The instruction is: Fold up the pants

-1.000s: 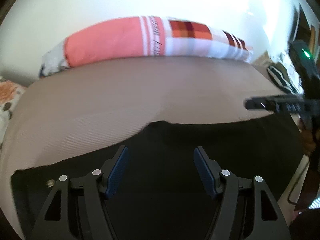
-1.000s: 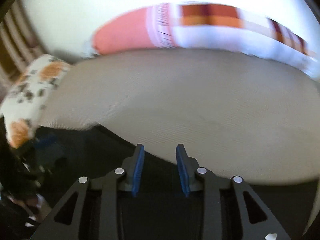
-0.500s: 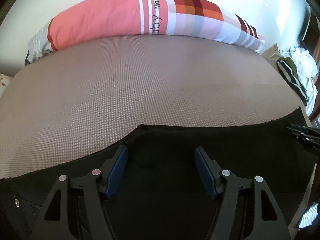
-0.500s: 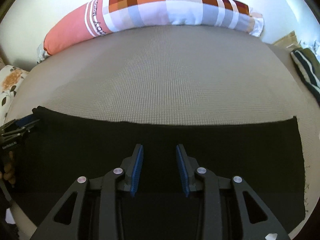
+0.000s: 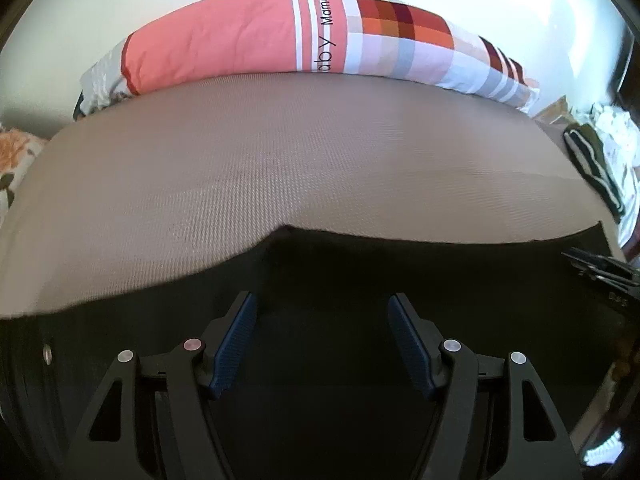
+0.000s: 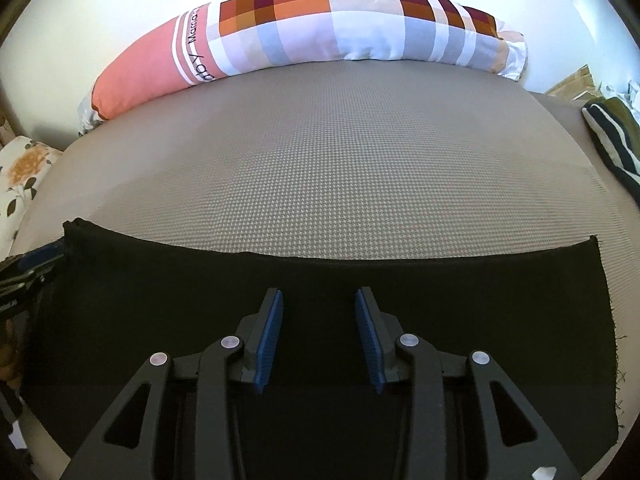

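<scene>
Black pants [image 5: 360, 272] lie spread flat on the beige bed cover [image 5: 280, 168], with a button near the left edge. My left gripper [image 5: 321, 304] hovers over the cloth near the crotch notch, open and holding nothing. The other gripper's tip shows at the right edge of this view. In the right wrist view a pant leg [image 6: 460, 288] runs across to a cut hem at the right. My right gripper [image 6: 319, 294] sits over it, jaws opening, nothing between the pads. The left gripper's tip [image 6: 28, 268] shows at the pants' left end.
A long pink and checked pillow [image 6: 320, 28] lies along the far wall. A floral pillow [image 6: 24, 168] sits at the left. A dark striped garment [image 6: 612, 136] and white clothes [image 5: 616, 136] lie at the bed's right side.
The right wrist view swung from a blurred look at the bed's left onto the pant leg, then held still. The left gripper dipped closer to the pants. The right jaws stand slightly wider.
</scene>
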A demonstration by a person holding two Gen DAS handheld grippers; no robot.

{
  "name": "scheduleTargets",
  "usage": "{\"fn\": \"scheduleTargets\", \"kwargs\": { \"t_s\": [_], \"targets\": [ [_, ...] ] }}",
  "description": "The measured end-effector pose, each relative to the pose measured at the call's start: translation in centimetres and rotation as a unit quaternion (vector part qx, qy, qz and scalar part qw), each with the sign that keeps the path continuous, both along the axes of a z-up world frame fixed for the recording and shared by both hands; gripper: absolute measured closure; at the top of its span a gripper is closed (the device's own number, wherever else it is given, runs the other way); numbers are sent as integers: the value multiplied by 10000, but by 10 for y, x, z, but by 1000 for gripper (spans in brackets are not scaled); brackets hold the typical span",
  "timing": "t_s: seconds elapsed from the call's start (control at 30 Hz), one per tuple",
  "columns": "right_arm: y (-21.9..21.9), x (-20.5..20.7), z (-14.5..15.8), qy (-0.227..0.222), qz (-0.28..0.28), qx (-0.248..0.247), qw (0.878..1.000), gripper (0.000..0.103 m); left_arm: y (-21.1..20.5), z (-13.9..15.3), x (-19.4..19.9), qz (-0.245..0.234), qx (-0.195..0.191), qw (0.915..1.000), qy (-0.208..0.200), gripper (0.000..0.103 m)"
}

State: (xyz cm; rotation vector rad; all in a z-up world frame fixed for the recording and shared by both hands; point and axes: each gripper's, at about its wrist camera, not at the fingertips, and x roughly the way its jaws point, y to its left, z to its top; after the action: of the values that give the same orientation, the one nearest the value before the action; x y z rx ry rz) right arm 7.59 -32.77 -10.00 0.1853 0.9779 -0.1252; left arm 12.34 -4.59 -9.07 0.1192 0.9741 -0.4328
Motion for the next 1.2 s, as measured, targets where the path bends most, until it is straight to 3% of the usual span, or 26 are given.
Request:
{"fn": "scheduleTargets", "kwargs": {
  "t_s": [0.2, 0.27, 0.43, 0.6, 0.87, 1.07, 1.2],
  "targets": [
    [-6, -8, 12, -100, 196, 167, 9996, 67, -5, -2, -32, -52, 212, 9998, -16, 34],
    [-17, -13, 19, -160, 229, 428, 9987, 67, -5, -7, -37, -9, 313, 9995, 33, 34],
    [-66, -33, 30, -51, 295, 1102, 9935, 66, -5, -9, -42, 143, 416, 9990, 5, 33],
    [-144, -68, 34, 54, -207, 1139, 9933, 65, -7, -10, -40, 352, 390, 9986, 33, 27],
    [-247, -112, 13, 137, -1016, 1954, 9754, 64, -12, -12, -40, 527, 433, 9977, 4, 23],
    [-265, -121, -3, 77, -976, 2511, 9630, 64, -18, -7, -43, 622, 482, 9969, 94, 23],
    [-271, -122, -10, 124, -872, 2620, 9610, 67, -38, 5, -54, 273, 410, 9988, 61, 23]
  ]
}}
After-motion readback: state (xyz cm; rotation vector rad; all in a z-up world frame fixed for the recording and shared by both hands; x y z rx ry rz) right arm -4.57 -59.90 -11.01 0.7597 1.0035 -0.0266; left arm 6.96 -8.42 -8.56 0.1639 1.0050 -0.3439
